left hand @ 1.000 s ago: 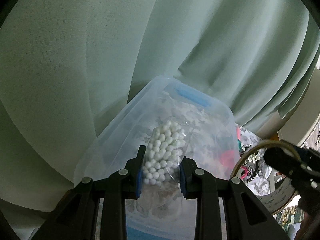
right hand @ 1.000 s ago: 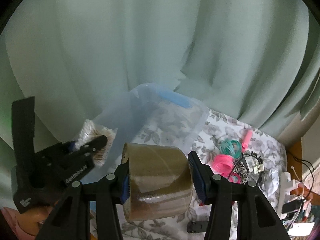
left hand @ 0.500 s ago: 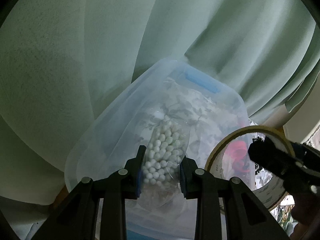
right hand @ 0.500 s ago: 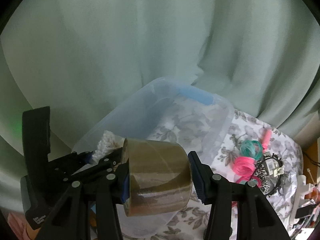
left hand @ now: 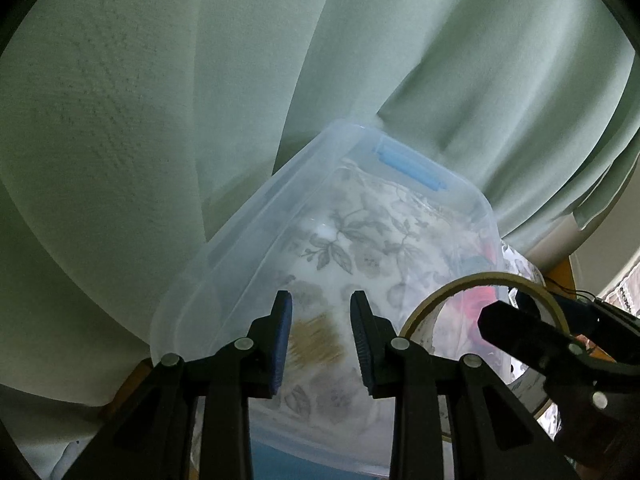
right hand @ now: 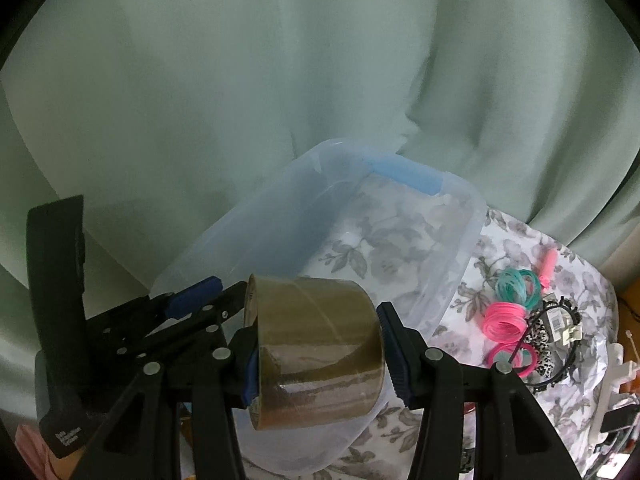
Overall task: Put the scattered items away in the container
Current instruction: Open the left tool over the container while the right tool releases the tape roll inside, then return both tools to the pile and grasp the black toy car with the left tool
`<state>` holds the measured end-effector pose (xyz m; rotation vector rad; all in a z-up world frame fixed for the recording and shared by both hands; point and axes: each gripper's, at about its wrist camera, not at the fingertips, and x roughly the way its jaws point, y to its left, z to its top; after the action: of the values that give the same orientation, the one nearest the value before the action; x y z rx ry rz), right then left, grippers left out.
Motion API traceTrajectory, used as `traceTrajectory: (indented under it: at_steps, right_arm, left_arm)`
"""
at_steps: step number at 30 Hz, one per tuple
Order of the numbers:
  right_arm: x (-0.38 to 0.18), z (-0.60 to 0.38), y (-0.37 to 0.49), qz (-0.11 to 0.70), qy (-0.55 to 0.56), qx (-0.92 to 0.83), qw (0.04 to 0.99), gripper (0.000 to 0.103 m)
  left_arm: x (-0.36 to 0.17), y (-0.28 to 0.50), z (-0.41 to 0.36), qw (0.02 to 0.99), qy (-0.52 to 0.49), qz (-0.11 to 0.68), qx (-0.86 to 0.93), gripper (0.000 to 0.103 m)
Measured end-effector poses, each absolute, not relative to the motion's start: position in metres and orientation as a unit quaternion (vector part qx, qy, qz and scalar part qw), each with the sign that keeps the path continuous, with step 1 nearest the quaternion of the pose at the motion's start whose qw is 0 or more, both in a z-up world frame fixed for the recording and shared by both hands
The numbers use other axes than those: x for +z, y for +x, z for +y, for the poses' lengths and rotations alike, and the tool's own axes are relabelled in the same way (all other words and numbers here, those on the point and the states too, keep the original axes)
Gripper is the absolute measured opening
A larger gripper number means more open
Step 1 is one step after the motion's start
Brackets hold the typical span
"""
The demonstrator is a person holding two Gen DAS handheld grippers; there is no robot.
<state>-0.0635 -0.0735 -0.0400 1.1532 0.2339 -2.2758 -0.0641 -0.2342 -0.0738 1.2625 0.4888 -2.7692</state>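
My left gripper (left hand: 320, 340) is opening, nothing between its jaws, above the container (left hand: 486, 216). My right gripper (right hand: 316, 354) clamps the tape roll (right hand: 320, 344), axis crosswise, over the container's near right rim.

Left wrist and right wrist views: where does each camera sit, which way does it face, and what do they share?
Left wrist: rides the left gripper, angled down into the clear bin; its jaws are opening with nothing between them, and the right gripper crosses the lower right.
Right wrist: rides the right gripper, angled down over the bin's near edge; its jaws clamp the brown tape roll.
Shared: bin, tape roll, green curtain.
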Motion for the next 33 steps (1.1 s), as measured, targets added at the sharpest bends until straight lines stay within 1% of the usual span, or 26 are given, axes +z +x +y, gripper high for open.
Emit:
traceTrajectory:
  at_steps: [2, 3, 6, 13, 22, 27, 33]
  right_arm:
    - [-0.041, -0.074, -0.062, 0.091, 0.43, -0.85, 0.289, 0.057]
    - [-0.041, -0.074, -0.061, 0.094, 0.429, -0.851, 0.29, 0.06]
    - [-0.037, -0.071, -0.059, 0.093, 0.42, -0.857, 0.285, 0.067]
    - [-0.035, -0.052, -0.054, 0.073, 0.422, -0.861, 0.276, 0.068]
    - [-0.029, -0.007, -0.043, 0.037, 0.412, -0.875, 0.252, 0.068]
    - [-0.022, 0.037, -0.038, 0.001, 0.401, -0.888, 0.225, 0.068]
    - [-0.02, 0.097, -0.03, -0.049, 0.39, -0.9, 0.189, 0.068]
  left_arm:
    - [-0.074, -0.064, -0.234, 0.032, 0.409, 0.159, -0.898, 0.043]
    - [-0.073, -0.063, -0.234, 0.033, 0.408, 0.159, -0.898, 0.045]
    - [-0.071, -0.061, -0.234, 0.036, 0.407, 0.16, -0.899, 0.048]
    - [-0.06, -0.051, -0.227, 0.034, 0.396, 0.151, -0.905, 0.049]
    - [-0.035, -0.036, -0.199, 0.019, 0.381, 0.12, -0.916, 0.049]
    - [-0.023, -0.03, -0.167, 0.0, 0.375, 0.092, -0.922, 0.049]
    - [-0.017, -0.029, -0.11, -0.044, 0.385, 0.044, -0.921, 0.05]
